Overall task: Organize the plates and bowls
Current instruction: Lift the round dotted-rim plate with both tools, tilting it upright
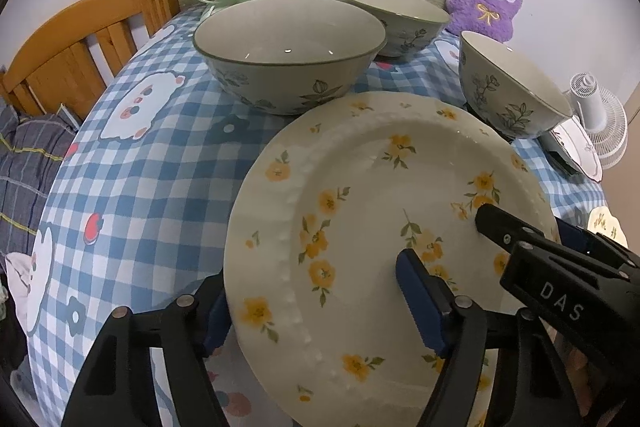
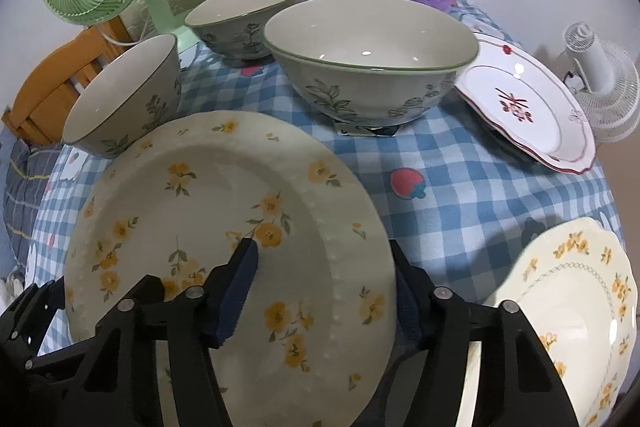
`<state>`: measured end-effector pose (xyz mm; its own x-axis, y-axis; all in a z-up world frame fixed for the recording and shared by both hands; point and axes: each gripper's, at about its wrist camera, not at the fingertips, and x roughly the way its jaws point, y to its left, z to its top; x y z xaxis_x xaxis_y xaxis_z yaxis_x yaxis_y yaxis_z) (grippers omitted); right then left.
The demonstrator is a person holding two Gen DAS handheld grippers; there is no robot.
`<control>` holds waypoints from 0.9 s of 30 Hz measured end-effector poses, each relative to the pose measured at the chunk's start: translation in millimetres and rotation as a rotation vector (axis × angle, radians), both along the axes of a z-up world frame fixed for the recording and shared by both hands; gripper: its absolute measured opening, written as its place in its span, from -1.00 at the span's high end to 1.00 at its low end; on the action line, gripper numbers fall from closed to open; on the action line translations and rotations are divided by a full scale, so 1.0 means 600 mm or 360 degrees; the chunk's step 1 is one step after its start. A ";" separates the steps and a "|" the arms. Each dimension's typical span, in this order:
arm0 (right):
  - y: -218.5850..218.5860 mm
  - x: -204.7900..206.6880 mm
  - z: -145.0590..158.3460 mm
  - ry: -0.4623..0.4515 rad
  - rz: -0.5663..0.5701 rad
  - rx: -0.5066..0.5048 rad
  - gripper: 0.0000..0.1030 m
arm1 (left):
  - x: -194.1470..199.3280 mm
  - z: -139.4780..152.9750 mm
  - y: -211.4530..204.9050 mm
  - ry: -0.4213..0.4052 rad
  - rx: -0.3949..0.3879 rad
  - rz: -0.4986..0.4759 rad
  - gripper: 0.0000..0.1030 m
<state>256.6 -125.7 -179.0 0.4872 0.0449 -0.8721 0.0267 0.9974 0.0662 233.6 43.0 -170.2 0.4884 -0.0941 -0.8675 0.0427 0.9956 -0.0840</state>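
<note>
Both grippers clamp yellow-flower plate [image 1: 360, 227] w/ beaded rim: left gripper [image 1: 312, 303] one edge, right gripper [image 2: 324, 291] opposite, above checked counter [image 2: 460, 187].

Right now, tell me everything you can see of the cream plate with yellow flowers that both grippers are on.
The cream plate with yellow flowers is round, glossy, ceramic-looking, with a beaded ridge inside a wide rim and scattered yellow blossoms with green leaves. It looks empty, whole, and tilted rather than flat above the blue checked tablecloth. The left gripper and right gripper each straddle its rim, one blue-padded finger on the face, one behind. A floral bowl stands close behind it; contact is unclear.
</note>
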 end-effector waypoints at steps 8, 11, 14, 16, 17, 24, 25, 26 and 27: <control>0.005 -0.014 0.006 -0.0006 0.0028 -0.0021 -0.22 | -0.010 0.011 0.007 -0.0032 0.0029 0.0045 -0.39; 0.012 -0.020 0.008 -0.0015 0.0039 -0.0048 -0.22 | -0.012 0.010 0.010 -0.0017 0.0028 0.0038 -0.39; 0.006 -0.021 0.004 0.0013 0.0025 -0.0011 -0.21 | -0.015 0.006 0.013 0.0001 0.0015 0.0040 -0.37; 0.007 -0.023 0.004 0.0012 0.0025 -0.0012 -0.20 | -0.017 0.005 0.015 0.0008 0.0000 0.0049 -0.36; 0.008 -0.025 0.005 0.0011 0.0027 -0.0015 -0.20 | -0.019 0.005 0.016 0.0003 0.0000 0.0054 -0.34; 0.005 -0.030 0.010 0.0016 0.0003 0.0007 -0.10 | -0.026 0.015 0.020 -0.0009 0.0021 0.0086 -0.19; 0.004 -0.031 0.010 0.0019 0.0000 0.0013 -0.08 | -0.027 0.016 0.022 -0.0010 0.0019 0.0088 -0.19; 0.003 -0.033 0.011 0.0022 -0.0002 0.0018 -0.07 | -0.028 0.016 0.022 -0.0011 0.0022 0.0088 -0.18; 0.003 -0.034 0.011 0.0023 0.0000 0.0017 -0.07 | -0.030 0.016 0.023 -0.0013 0.0023 0.0089 -0.17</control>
<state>236.2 -123.9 -172.5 0.4747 0.0543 -0.8784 0.0277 0.9967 0.0765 215.8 56.5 -160.3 0.4997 -0.0537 -0.8645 -0.0124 0.9975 -0.0692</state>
